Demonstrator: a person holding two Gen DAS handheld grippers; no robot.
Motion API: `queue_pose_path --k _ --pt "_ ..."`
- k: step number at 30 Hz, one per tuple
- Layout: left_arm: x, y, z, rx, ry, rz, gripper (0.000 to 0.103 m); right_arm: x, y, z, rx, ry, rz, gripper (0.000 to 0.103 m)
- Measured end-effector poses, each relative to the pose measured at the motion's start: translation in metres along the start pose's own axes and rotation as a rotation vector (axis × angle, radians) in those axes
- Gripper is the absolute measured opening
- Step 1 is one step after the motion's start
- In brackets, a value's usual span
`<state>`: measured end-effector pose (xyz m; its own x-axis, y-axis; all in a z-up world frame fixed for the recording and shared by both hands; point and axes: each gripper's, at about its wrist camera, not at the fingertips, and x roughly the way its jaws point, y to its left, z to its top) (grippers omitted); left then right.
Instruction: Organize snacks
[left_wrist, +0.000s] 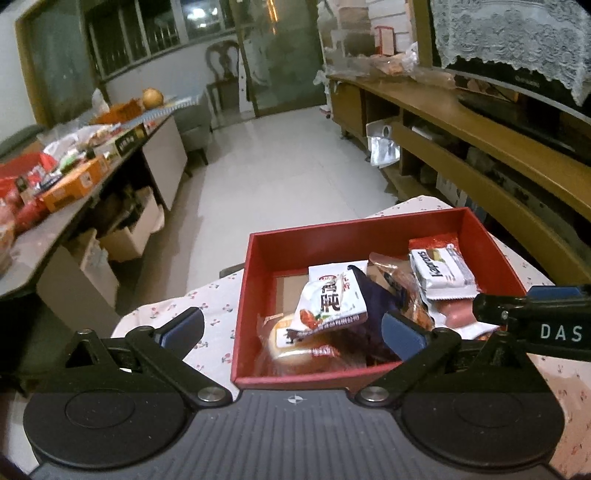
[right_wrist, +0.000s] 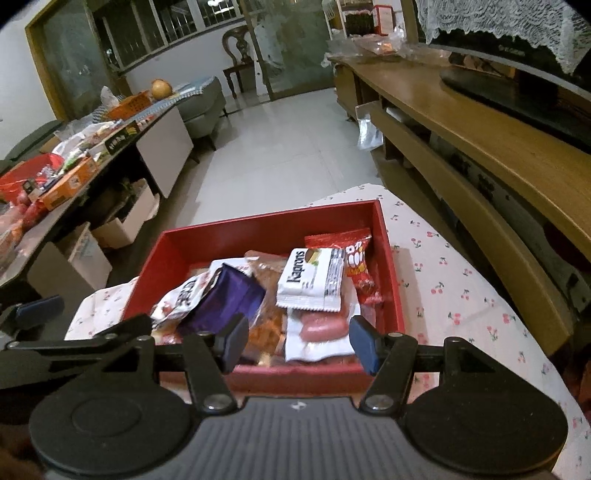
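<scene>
- The red box (right_wrist: 391, 266) sits on a cloth with a cherry print (right_wrist: 461, 291), and the snacks lie piled inside it: a white wafer pack (right_wrist: 312, 282), a purple packet (right_wrist: 231, 299), a red packet (right_wrist: 360, 264), a pink sausage pack (right_wrist: 323, 328) and a round cake in clear wrap (left_wrist: 291, 341).
- The left gripper (left_wrist: 291, 328) hovers over the near left corner of the box, its jaws spread wide and empty.
- The right gripper (right_wrist: 295, 341) hangs just above the near rim, jaws also wide apart with nothing between them.
- No loose snack shows on the cloth, so the gathering step looks nearly or fully done.
- A cluttered side table (right_wrist: 48, 221) at the left carries more packets and boxes; whether these belong to the task cannot be told.
- The next move would likely call for either tidying the heap so it lies flat, or pulling both grippers clear of the box.
</scene>
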<state>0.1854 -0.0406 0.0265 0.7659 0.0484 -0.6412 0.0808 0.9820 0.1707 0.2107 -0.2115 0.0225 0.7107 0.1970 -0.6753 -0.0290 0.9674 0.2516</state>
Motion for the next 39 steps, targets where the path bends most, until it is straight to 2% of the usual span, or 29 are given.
queue_pose_path --k 4,9,17,39 --pt "-0.012 0.006 -0.010 -0.041 -0.003 -0.046 0.103 -0.019 0.001 -0.013 0.004 -0.016 -0.004 0.070" --pt "-0.021 0.006 -0.023 -0.052 0.019 -0.066 0.103 -0.034 0.000 -0.035 0.005 0.006 -0.007 0.070" --pt "-0.031 0.001 -0.045 -0.036 0.054 -0.070 0.103 -0.050 0.001 -0.060 0.004 0.023 -0.002 0.070" --pt "-0.053 -0.004 -0.081 -0.016 0.110 -0.095 0.103 -0.072 0.004 -0.099 -0.006 0.046 -0.028 0.070"
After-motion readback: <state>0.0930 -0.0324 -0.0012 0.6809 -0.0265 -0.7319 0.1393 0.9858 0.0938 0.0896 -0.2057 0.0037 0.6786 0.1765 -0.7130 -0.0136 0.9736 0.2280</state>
